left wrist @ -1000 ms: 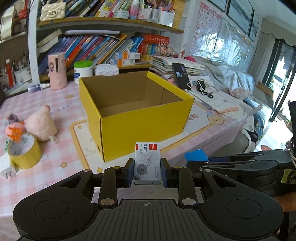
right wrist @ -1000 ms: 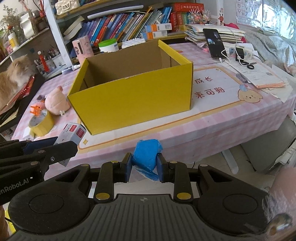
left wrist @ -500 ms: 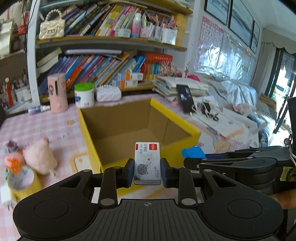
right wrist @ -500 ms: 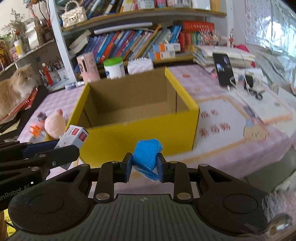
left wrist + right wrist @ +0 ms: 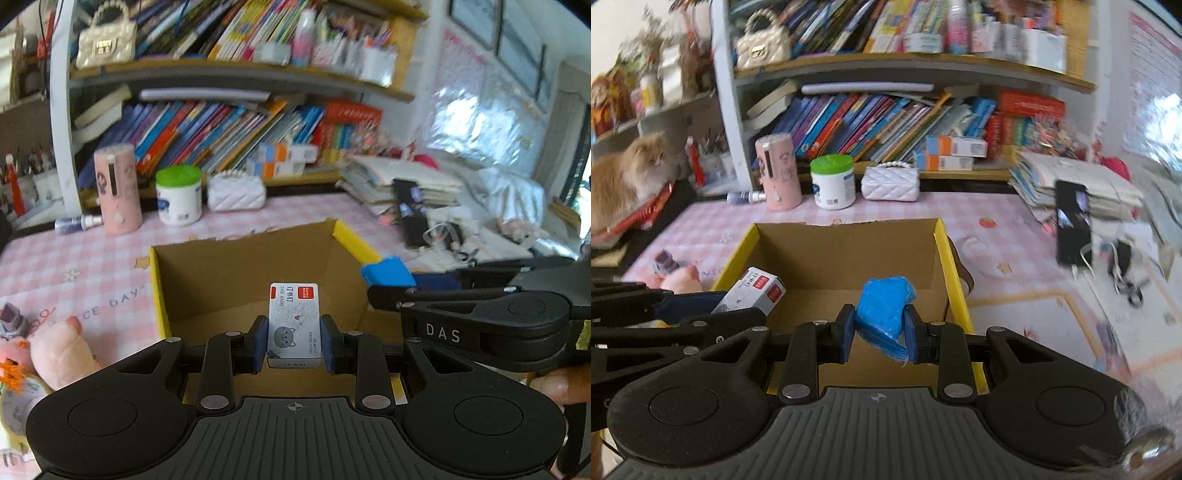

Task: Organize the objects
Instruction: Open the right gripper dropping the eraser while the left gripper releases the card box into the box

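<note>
An open yellow cardboard box [image 5: 157,291] [image 5: 953,280] stands on the pink checked table, its inside bare. My left gripper [image 5: 294,341] is shut on a small white staples box [image 5: 294,325] with a red label and a cat drawing, held over the box's opening; it also shows in the right wrist view [image 5: 753,291]. My right gripper [image 5: 880,332] is shut on a blue packet [image 5: 884,310], held over the box's opening beside the left one; the packet also shows in the left wrist view [image 5: 388,271].
A pink plush toy [image 5: 62,350], a yellow tape roll [image 5: 14,406] and an orange clip [image 5: 11,371] lie left of the box. A pink cup [image 5: 777,170], a green-lidded jar [image 5: 833,181] and a white purse [image 5: 890,182] stand behind it. A phone [image 5: 1071,221] and papers lie right. A cat [image 5: 624,177] sits far left.
Both grippers have risen and moved forward from in front of the box to over its open top, each still holding its object.
</note>
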`<action>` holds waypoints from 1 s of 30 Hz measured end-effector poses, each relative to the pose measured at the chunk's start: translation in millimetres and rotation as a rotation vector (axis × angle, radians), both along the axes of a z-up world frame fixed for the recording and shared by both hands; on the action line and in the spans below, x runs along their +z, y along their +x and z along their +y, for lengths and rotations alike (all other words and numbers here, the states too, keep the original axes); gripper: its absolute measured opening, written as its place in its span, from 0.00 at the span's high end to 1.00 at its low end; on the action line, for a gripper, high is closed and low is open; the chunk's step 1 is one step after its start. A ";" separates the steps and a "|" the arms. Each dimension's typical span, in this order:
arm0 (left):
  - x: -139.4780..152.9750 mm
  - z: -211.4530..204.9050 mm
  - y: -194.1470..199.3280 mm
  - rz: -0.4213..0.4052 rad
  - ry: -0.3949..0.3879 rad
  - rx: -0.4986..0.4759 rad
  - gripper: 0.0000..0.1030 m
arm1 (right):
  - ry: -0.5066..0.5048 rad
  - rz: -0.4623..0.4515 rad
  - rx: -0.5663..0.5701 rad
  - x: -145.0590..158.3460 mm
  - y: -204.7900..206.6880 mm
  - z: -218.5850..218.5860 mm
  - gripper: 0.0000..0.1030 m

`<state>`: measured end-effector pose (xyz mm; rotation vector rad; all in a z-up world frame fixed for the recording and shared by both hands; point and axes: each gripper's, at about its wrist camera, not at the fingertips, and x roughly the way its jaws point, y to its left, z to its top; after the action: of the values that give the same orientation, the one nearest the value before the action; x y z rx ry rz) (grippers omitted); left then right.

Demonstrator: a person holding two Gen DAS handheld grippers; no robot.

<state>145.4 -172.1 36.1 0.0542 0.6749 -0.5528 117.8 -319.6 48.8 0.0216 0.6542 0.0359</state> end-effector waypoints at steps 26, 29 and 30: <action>-50.6 -35.7 72.8 0.173 0.267 0.116 0.73 | -0.308 0.411 0.491 -86.1 141.2 23.6 0.75; -50.0 -34.6 71.3 0.167 0.257 0.119 0.73 | -0.306 0.413 0.483 -85.9 141.1 22.0 0.75; -48.6 -33.6 70.2 0.161 0.250 0.123 0.73 | -0.305 0.411 0.482 -85.0 141.3 21.5 0.74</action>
<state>215.6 -205.8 -12.5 0.2030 0.8963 -0.3544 259.1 -298.1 -36.3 -0.4333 1.0583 0.4046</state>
